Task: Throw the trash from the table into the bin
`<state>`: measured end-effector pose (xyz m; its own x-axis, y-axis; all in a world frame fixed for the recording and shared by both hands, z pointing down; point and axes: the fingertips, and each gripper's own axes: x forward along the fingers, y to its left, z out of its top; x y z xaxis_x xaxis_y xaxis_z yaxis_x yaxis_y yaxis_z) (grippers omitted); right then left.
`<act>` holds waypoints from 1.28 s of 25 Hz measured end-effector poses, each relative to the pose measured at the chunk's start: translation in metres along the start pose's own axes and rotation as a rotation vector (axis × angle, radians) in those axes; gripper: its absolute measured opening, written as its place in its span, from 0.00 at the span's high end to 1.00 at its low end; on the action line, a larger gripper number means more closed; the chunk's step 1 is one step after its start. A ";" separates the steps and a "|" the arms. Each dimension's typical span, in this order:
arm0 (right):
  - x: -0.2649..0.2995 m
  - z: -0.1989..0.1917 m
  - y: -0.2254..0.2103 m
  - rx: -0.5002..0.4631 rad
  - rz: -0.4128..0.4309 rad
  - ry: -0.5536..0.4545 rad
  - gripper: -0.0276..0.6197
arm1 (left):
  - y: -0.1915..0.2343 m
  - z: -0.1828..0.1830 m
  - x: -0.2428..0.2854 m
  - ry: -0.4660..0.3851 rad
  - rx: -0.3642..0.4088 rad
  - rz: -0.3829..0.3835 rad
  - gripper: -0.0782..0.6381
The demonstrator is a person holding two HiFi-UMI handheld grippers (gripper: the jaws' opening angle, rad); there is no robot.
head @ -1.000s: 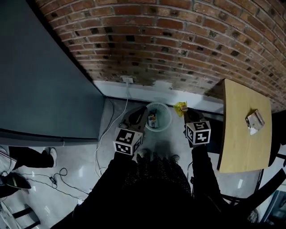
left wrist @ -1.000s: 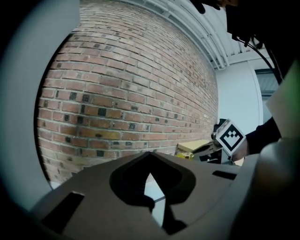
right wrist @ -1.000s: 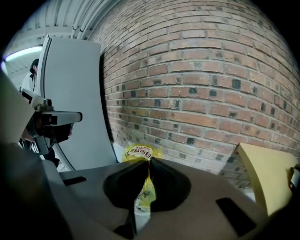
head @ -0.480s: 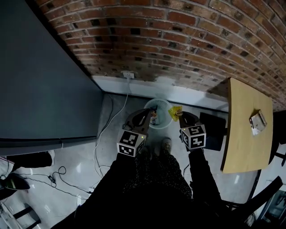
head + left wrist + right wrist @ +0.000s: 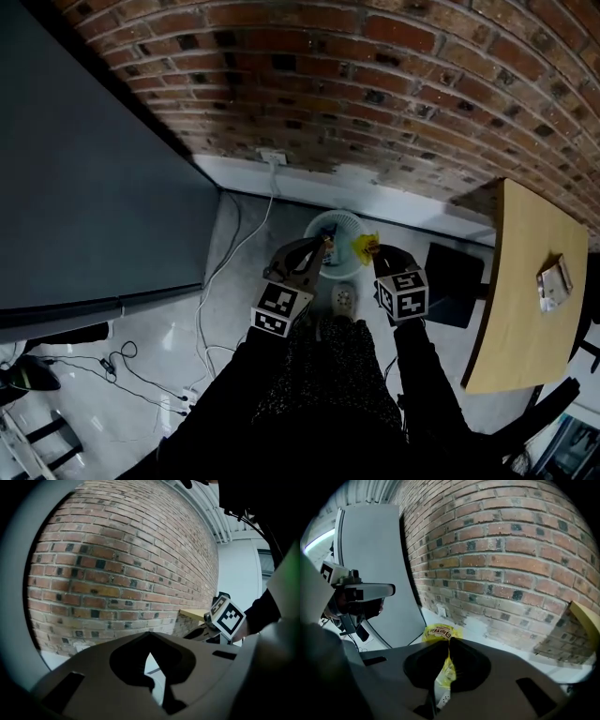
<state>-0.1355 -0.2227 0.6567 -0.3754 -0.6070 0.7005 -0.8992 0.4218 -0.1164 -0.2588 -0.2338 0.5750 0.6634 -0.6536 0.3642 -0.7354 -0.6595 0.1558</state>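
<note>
Brick wall point(image 5: 375, 94), backdrop. Wooden bench point(image 5: 525, 319), far right. White bin point(image 5: 319, 223), on the floor at the wall's foot. Left claw point(image 5: 323, 246): tips together, nothing between. Right claw point(image 5: 371, 253): clamped on yellow wrapper point(image 5: 439, 632), at the bin's right rim. Crumpled packet point(image 5: 555, 282), lying on the bench.

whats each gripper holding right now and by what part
Right gripper: shut on a yellow wrapper, pinched around its middle, printed end poking past the tips. Left gripper: shut, nothing between its jaws.
</note>
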 end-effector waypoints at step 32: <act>0.188 -0.132 -0.058 0.143 0.121 0.127 0.93 | 0.026 -0.179 0.145 0.244 -0.036 -0.042 0.88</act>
<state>-0.1241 -0.2724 0.8887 -0.4590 -0.4641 0.7576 -0.8756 0.3809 -0.2972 -0.2062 -0.2791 0.7965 0.6433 -0.5141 0.5673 -0.7156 -0.6673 0.2067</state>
